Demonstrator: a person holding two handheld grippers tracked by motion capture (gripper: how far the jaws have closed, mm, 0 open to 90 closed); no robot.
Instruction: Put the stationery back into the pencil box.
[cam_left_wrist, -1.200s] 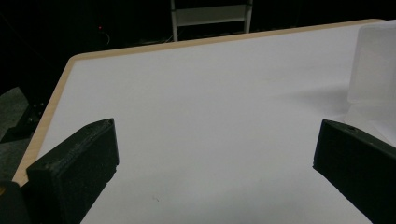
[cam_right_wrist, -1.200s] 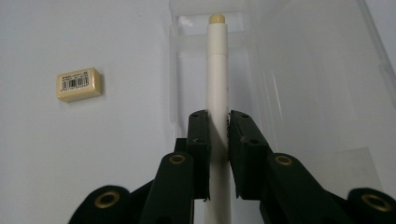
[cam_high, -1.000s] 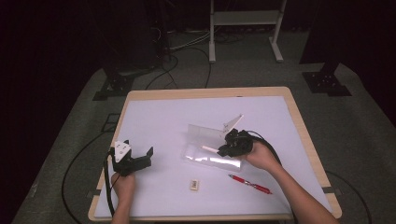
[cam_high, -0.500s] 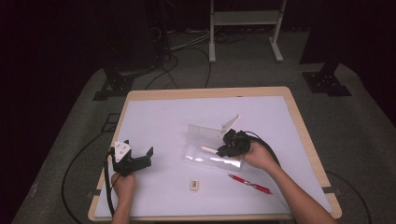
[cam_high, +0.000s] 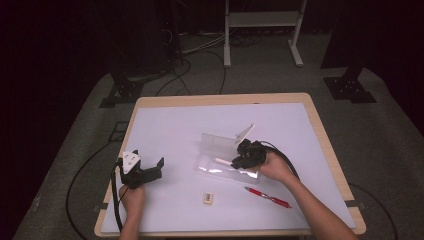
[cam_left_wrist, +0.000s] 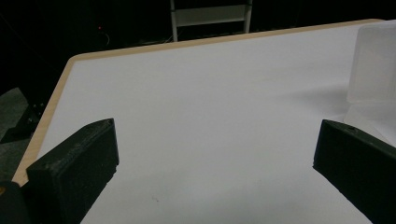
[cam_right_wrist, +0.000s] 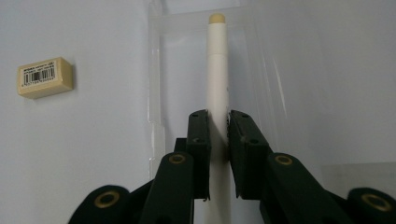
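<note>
White tabletop (cam_high: 165, 125), clear pencil case (cam_high: 227, 156) near its middle.
My left gripper (cam_high: 145, 172) sat well left of the case, jaws wide apart on nothing. My right gripper (cam_high: 243, 156), the nearer one, clamped the white pen (cam_right_wrist: 216, 84) over the case tray, its long axis running straight ahead from my fingertips; red pen (cam_high: 267, 197) and eraser (cam_high: 207, 198) lay nearer me than the case.

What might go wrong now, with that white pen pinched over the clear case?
The right gripper pinches the white pen near one end, so the long free end might swing or slip. The clear case is not held down, since the left gripper rests open and apart from it; a nudge from the pen might slide it toward the eraser.
</note>
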